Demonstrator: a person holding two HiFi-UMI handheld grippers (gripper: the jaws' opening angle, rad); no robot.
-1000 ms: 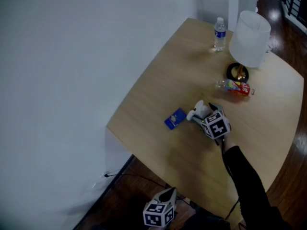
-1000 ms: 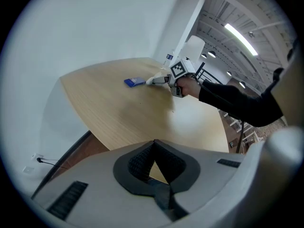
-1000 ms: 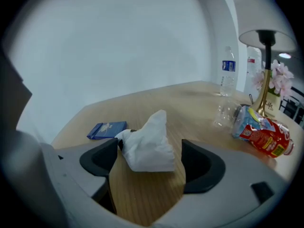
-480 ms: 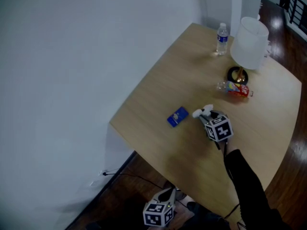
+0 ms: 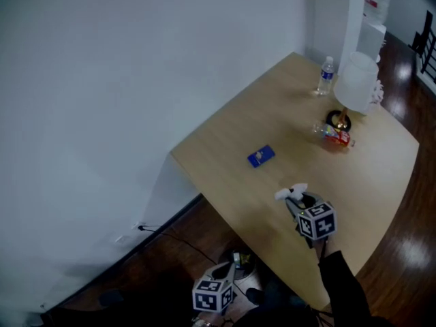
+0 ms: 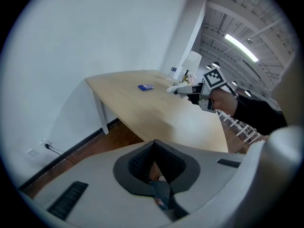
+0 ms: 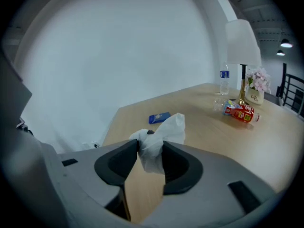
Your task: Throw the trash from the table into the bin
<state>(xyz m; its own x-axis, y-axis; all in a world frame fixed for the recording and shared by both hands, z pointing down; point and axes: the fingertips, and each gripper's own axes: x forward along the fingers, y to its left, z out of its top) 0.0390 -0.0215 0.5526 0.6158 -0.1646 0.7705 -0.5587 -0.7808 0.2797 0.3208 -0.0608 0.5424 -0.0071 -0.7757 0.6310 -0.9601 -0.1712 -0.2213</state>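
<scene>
Right gripper (image 5: 293, 197): jaws just closed, clamped on crumpled tissue (image 5: 291, 192), held over table (image 5: 231, 148). Left gripper (image 5: 231, 271): jaws together, empty. Left to clear: blue packet (image 5: 261, 156), crushed bottle (image 5: 333, 134). Bin possibly below, unclear; tissue not binned.

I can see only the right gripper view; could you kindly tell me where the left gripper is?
Observer: The left gripper is off the table, out over the dark wooden floor past the table's near edge.
Operator: Thank you. And where over the table is my gripper?
Observer: The right gripper is above the table's near end, well clear of the blue packet. Its jaws have just been closing, with the white tissue between them.
</scene>
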